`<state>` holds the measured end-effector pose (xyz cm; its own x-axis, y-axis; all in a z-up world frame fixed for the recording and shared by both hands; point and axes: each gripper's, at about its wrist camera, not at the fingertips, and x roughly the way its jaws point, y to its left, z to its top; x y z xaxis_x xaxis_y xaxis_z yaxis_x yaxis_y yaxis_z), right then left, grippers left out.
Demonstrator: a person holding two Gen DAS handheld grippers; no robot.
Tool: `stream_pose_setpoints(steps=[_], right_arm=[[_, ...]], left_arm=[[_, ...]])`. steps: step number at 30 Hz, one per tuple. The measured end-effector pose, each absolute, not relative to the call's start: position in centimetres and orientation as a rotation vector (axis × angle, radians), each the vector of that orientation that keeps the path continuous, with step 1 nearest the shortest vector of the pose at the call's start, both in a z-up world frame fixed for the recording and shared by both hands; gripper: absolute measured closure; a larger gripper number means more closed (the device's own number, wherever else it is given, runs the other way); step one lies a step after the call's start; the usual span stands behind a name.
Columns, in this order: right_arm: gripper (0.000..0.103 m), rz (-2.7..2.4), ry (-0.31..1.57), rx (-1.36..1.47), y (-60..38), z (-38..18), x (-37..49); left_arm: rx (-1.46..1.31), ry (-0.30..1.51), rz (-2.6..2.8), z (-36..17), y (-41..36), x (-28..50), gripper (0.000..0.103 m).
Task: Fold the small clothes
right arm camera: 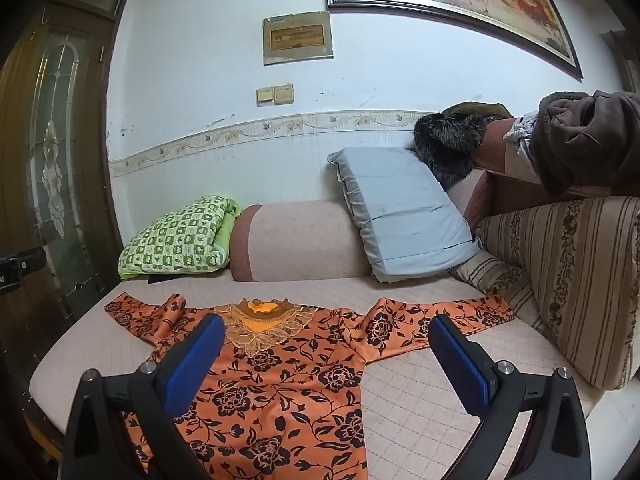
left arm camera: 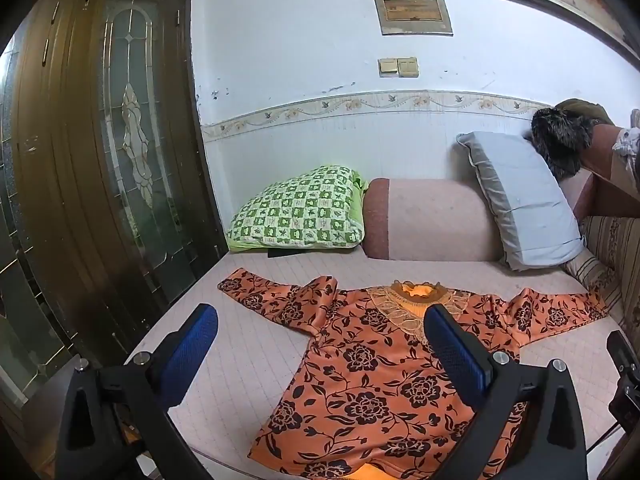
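Orange floral blouse lying face up and flat on the quilted sofa seat, collar far, hem near, both sleeves spread left and right. Left gripper and right gripper hang above it, fingers spread wide and grasping nothing. Likely risk: the slick-looking fabric may slip from the blue pads or bunch if a sleeve is pinched too shallowly, skewing the fold. No brand or writing is legible; the wall plaque is too blurred to read.

Left gripper and right gripper — both spread wide, empty.
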<state>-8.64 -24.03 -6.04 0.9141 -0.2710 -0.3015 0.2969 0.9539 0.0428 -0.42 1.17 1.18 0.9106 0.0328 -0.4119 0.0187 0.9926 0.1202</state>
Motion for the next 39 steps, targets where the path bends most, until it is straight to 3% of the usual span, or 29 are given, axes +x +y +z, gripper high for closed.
stream_pose_setpoints(steps=[39], right_arm=[[0.000, -0.303, 0.363, 0.122, -25.3, -8.0, -6.5]], left_arm=[[0.141, 0.500, 0.018, -1.2, 0.3, 2.6, 0.001]])
